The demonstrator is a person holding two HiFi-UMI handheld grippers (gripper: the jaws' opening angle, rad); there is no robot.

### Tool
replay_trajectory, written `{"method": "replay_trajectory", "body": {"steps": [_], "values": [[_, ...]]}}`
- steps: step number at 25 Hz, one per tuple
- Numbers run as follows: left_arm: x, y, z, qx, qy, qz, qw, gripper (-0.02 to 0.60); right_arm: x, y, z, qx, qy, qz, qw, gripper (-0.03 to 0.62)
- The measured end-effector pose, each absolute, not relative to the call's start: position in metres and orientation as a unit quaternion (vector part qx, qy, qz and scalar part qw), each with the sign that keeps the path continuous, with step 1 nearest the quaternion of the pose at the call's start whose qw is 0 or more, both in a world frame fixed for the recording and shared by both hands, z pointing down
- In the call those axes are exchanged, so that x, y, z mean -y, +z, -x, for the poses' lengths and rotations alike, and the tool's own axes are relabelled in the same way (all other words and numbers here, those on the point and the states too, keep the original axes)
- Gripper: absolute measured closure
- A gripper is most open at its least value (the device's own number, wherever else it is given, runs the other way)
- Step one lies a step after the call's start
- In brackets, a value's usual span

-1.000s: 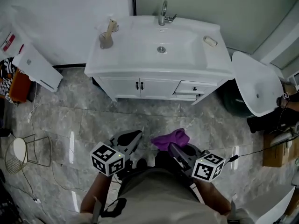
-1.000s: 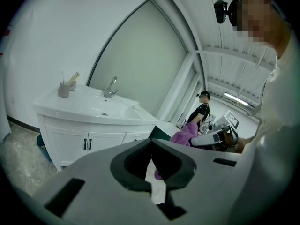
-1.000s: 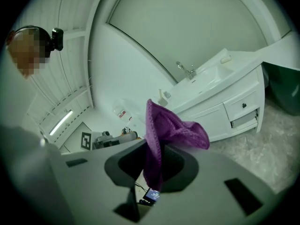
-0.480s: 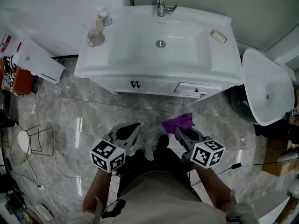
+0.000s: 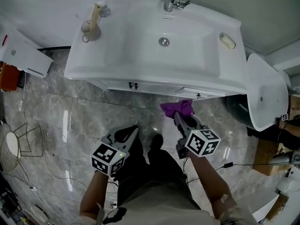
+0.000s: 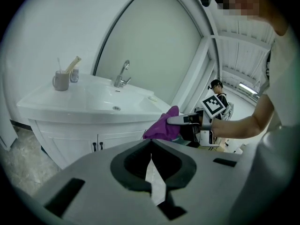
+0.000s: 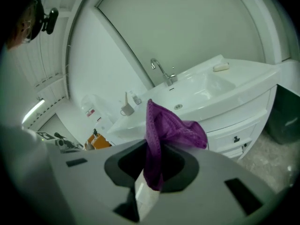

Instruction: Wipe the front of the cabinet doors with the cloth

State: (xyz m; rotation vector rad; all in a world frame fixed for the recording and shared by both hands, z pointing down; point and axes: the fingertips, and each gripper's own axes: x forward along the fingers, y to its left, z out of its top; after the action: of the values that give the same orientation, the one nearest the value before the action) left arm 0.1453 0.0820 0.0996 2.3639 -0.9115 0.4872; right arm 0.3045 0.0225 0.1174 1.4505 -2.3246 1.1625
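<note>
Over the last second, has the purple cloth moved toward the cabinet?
Yes. The cloth, clamped in the right gripper, has travelled forward in the head view: its gap to the cabinet front has almost closed.

right gripper: jaws clamped on purple cloth | cloth bunches upward above jaws | white vanity with faucet beyond, drawer knobs visible

purple cloth all bunched up, pinched in your right gripper, held near the 2 white cabinet doors, both shut, small dark handles
</note>
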Motion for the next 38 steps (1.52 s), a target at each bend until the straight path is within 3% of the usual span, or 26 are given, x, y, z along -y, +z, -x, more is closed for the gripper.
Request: {"method": "replay_trajectory", "body": {"steps": [7, 13, 28, 38], "values": [[-0.034, 0.156, -0.102, 0.293, 0.212, -0.887, 0.289, 0.56, 0.03, 0.171, -0.299, 0.745, 0.354, -0.554, 0.117, 0.523], [-0.008, 0.217, -0.087, 0.277, 0.265, -0.887, 0.259, 0.561, 0.082, 0.227, -0.301, 0.734, 0.335, -0.575, 0.139, 0.525], [-0.057, 0.342, -0.148, 0.264, 0.266, -0.871, 0.318, 0.561, 0.115, 0.347, -0.326, 0.753, 0.289, -0.569, 0.157, 0.52], [-0.037, 0.404, -0.157, 0.268, 0.258, -0.874, 0.311, 0.561, 0.12, 0.43, -0.322, 0.76, 0.281, -0.551, 0.202, 0.525]]}}
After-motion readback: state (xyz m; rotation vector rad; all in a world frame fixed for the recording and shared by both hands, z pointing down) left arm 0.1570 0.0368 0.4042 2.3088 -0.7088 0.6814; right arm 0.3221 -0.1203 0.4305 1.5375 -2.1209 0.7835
